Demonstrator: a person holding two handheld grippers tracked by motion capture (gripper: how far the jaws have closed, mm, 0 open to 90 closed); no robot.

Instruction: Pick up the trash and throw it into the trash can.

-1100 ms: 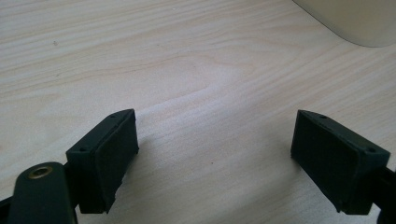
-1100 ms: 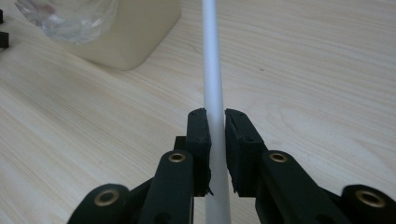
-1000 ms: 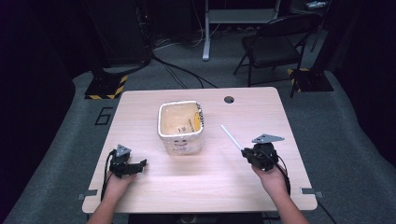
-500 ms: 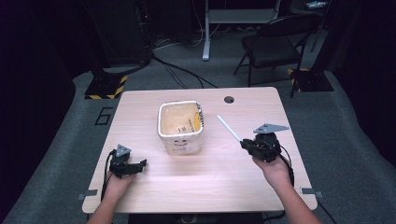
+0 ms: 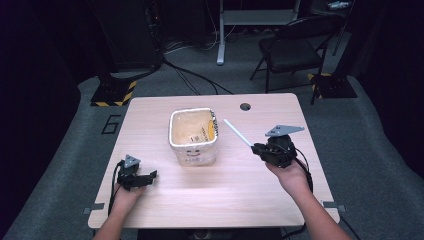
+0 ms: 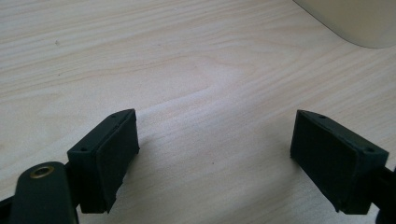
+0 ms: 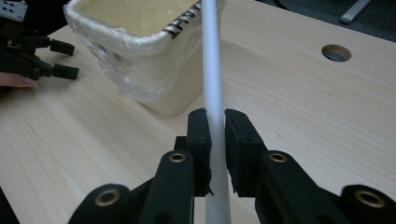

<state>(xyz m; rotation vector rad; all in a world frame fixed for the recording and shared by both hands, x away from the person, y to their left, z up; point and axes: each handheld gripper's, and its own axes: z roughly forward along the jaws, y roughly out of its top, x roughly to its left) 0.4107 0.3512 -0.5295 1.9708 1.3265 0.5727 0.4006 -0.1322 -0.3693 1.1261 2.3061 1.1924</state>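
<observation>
Jaws of the right gripper (image 7: 215, 140) are closed tight on a thin white stick (image 7: 212, 70), held above the table (image 5: 260, 195) with its far end close to the rim of the lined bin (image 5: 193, 135). It seems the stick is picked up but not yet dropped inside. The left gripper (image 6: 224, 154) rests low over bare wood, wide open, holding nothing.

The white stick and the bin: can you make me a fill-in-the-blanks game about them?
1. The right gripper is shut on a long ____ stick.
2. The left gripper has its fingers wide ____.
3. The lined bin stands on a wooden ____.
4. The stick's far end points toward the ____.

Missing words: white; open; table; bin
</observation>
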